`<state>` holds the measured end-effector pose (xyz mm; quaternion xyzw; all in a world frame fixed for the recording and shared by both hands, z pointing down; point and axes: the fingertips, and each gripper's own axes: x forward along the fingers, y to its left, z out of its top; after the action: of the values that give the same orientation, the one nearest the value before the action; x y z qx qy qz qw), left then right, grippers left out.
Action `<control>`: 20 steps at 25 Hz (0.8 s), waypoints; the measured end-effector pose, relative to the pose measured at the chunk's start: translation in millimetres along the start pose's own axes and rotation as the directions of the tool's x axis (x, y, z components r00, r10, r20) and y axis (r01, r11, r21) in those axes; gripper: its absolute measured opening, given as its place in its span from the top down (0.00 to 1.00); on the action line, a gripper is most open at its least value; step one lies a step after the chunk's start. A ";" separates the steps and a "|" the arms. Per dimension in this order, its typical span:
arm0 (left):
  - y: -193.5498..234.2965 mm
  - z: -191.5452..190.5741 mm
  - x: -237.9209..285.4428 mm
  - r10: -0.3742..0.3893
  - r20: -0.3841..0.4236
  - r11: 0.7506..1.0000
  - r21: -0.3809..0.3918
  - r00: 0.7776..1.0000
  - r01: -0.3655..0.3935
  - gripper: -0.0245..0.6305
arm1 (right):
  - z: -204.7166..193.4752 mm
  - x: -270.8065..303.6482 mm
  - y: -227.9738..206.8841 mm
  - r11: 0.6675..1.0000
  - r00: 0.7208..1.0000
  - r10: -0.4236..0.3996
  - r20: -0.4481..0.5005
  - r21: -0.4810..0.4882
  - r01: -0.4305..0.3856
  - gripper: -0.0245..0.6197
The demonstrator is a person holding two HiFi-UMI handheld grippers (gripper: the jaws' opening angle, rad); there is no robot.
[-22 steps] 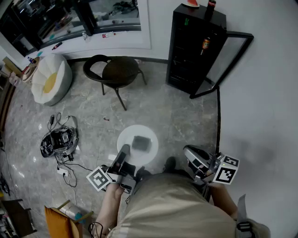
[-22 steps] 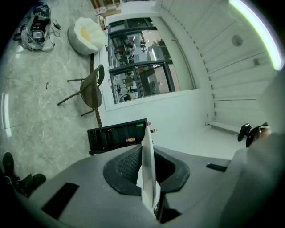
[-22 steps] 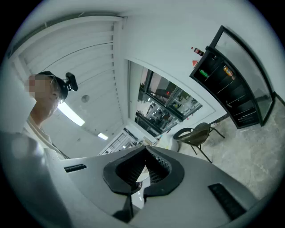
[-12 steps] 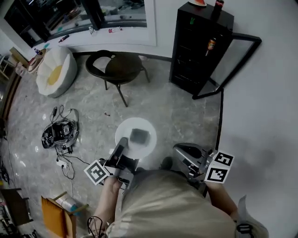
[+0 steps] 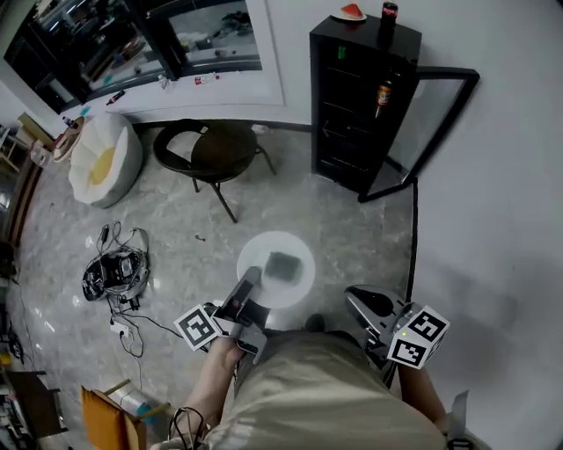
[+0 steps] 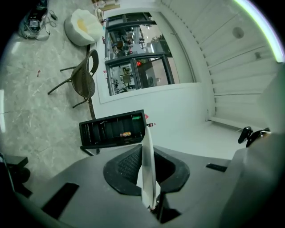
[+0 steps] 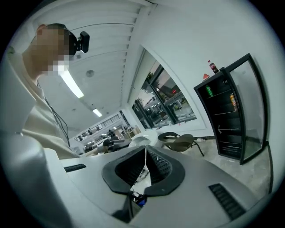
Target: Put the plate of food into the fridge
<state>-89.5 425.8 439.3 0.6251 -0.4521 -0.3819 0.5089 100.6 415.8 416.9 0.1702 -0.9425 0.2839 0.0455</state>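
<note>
A white plate [image 5: 295, 286] with a grey-green block of food [image 5: 281, 264] hangs level above the floor. My left gripper [image 5: 250, 281] is shut on its near rim. In the left gripper view the plate [image 6: 147, 171] stands edge-on between the jaws. The black fridge [image 5: 356, 110] stands ahead against the wall, its glass door [image 5: 431, 114] swung open to the right. My right gripper [image 5: 369, 303] is at the lower right, close to the person's body, shut with nothing in it; in the right gripper view its pads [image 7: 156, 165] meet.
A dark round chair [image 5: 215, 141] stands left of the fridge, and a white beanbag [image 5: 101, 154] lies further left. Cables and a device [image 5: 114, 268] lie on the floor at the left. A bottle [image 5: 387, 16] and a red item [image 5: 350, 12] top the fridge.
The plate and my left gripper have shifted a little to the right in the head view. My right gripper stays low at the right, still shut.
</note>
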 end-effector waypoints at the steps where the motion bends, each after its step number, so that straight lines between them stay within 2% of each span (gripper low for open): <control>1: -1.4 -2.0 2.1 -0.003 0.001 1.000 -0.008 1.000 0.003 0.93 | 0.5 0.0 -2.8 1.000 1.000 -0.001 -0.005 0.008 0.001 0.93; 5: 1.4 -4.0 -3.7 0.012 0.026 1.000 -0.017 1.000 -0.012 0.93 | -0.1 10.9 -4.1 1.000 0.999 0.021 -0.040 0.008 -0.021 0.93; 9: 8.3 2.9 -14.3 0.040 0.062 0.999 -0.034 0.997 -0.038 0.93 | 10.6 24.0 -3.9 0.998 0.999 0.024 -0.039 -0.049 -0.026 0.93; 13: 5.7 8.4 -9.1 0.030 0.050 0.999 -0.034 0.998 -0.028 0.93 | 22.5 30.8 -10.8 0.998 1.000 0.008 -0.019 -0.057 -0.009 0.93; 20: 23.8 13.2 25.9 0.041 -0.016 0.996 -0.074 0.999 -0.042 0.93 | 16.7 39.0 -24.7 0.998 0.997 -0.038 -0.064 -0.049 0.035 0.93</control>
<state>-98.3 395.5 459.7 0.5988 -0.4468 -0.3834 0.5429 72.8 375.8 423.0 0.1771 -0.9437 0.2659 0.0854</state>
